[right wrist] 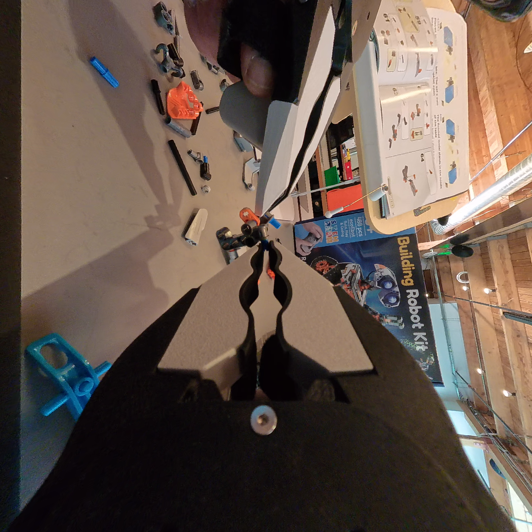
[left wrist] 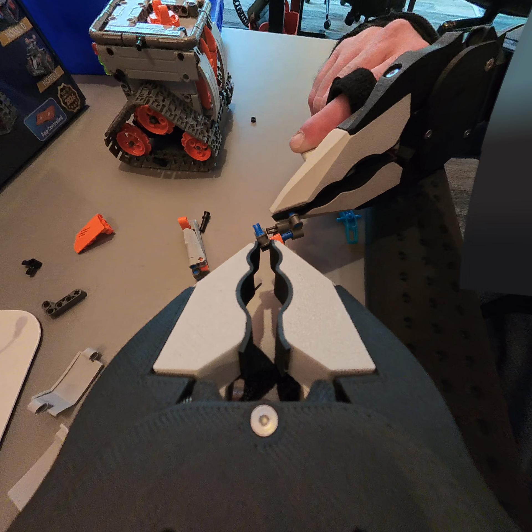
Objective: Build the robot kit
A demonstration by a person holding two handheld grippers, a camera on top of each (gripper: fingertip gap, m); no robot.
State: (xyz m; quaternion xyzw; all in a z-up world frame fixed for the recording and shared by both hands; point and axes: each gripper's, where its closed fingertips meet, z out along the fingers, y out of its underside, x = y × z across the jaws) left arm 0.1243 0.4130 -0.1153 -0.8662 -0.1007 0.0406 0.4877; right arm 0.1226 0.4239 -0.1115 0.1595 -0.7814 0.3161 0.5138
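Small brick assembly point(left wrist: 283, 230) pinched between left gripper point(left wrist: 264, 244) and right gripper point(left wrist: 288, 214) tips

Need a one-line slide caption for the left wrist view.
Left gripper and right gripper pinch a small connector assembly above the grey table, tracked robot model behind.

Between both white-and-black grippers' tips sits a grey, blue and orange cluster point(left wrist: 280, 231). Left of the left gripper point(left wrist: 264, 244): an orange panel point(left wrist: 92, 232), and farther ahead a grey tracked model point(left wrist: 169, 95) with orange wheels.
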